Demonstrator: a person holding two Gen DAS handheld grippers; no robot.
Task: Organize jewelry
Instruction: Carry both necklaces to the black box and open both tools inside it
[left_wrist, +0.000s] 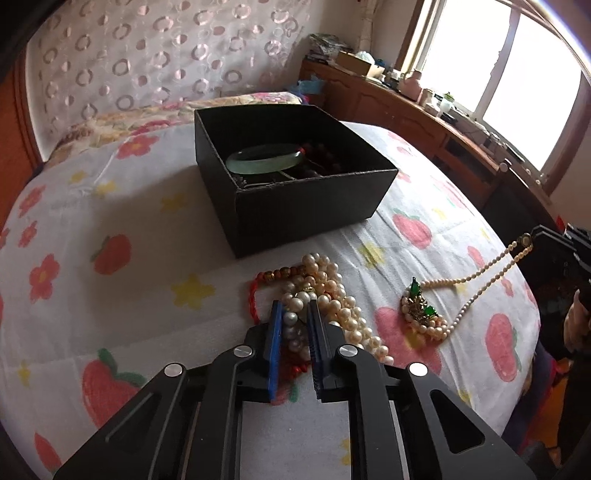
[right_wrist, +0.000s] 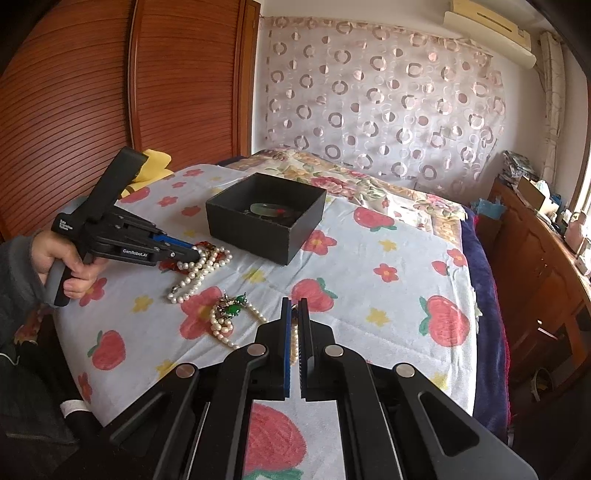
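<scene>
A black open box (left_wrist: 306, 206) stands on the bed and holds a pale green bangle (left_wrist: 264, 162) and dark beads. It also shows in the right wrist view (right_wrist: 258, 232). My left gripper (left_wrist: 295, 308) is shut on a pile of large-pearl strands (left_wrist: 332, 295) mixed with a red cord bracelet (left_wrist: 255, 291); it shows from the side in the right wrist view (right_wrist: 195, 253). My right gripper (right_wrist: 294, 302) is shut on the clasp end of a thin pearl necklace (left_wrist: 480, 280), whose green-stone pendant cluster (right_wrist: 231, 308) lies on the bedspread.
The bed has a white strawberry-and-flower cover (right_wrist: 369, 280). A wooden dresser (right_wrist: 535, 258) with clutter runs along the right, under a window (left_wrist: 517, 66). A wooden wardrobe (right_wrist: 110, 92) stands at the left. A curtained wall is behind the bed.
</scene>
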